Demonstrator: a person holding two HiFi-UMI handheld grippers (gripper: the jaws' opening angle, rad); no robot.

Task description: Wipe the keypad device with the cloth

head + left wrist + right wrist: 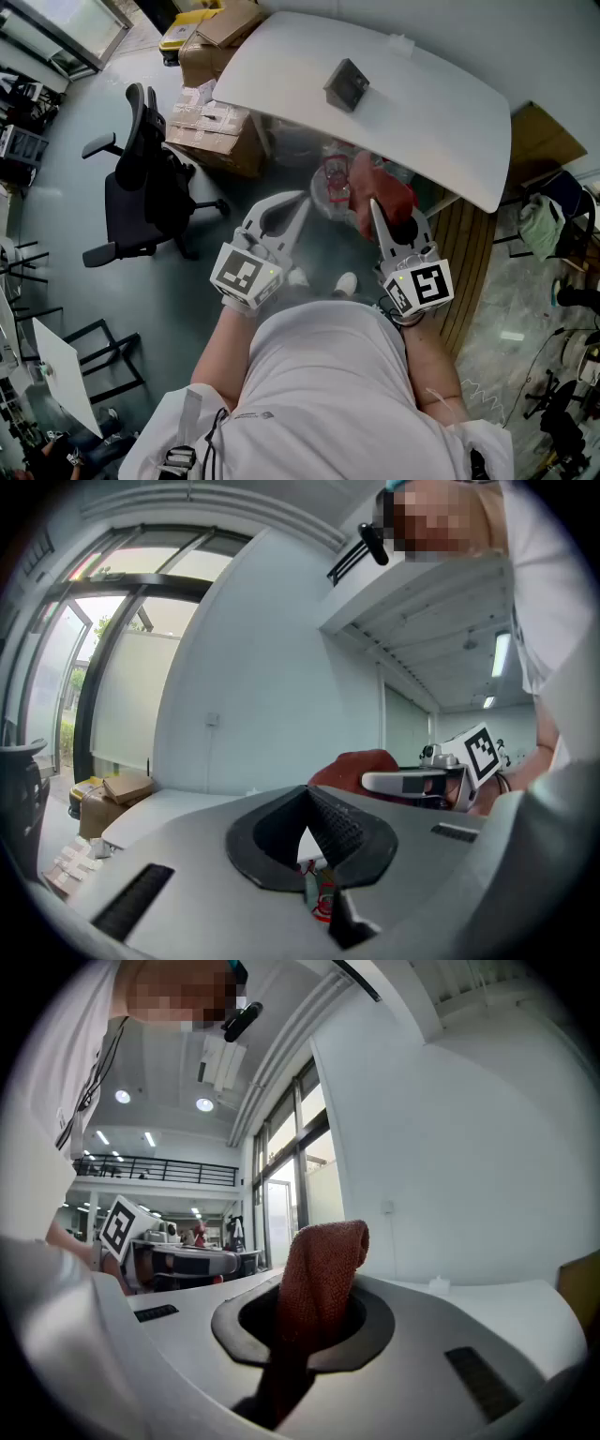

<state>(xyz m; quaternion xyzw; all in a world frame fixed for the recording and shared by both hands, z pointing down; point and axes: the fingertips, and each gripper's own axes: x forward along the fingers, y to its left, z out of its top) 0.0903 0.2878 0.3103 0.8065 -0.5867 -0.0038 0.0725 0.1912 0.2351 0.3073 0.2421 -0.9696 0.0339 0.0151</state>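
The keypad device (347,84), a small dark grey box, lies on the white table (281,66) in the head view, well ahead of both grippers. My right gripper (373,204) is shut on the red cloth (386,187), held in front of the table's near edge. In the right gripper view the cloth (319,1288) stands up from between the jaws and folds over at its top. My left gripper (302,200) is shut with nothing in it, level with the right one. In the left gripper view its ribbed pads (339,825) meet, and the cloth (361,766) shows beyond them.
A black office chair (141,187) stands on the floor to the left. Cardboard boxes (211,122) are stacked by the table's left end. A clear container with red print (336,180) sits under the table edge. Wooden slats (469,253) lie at the right.
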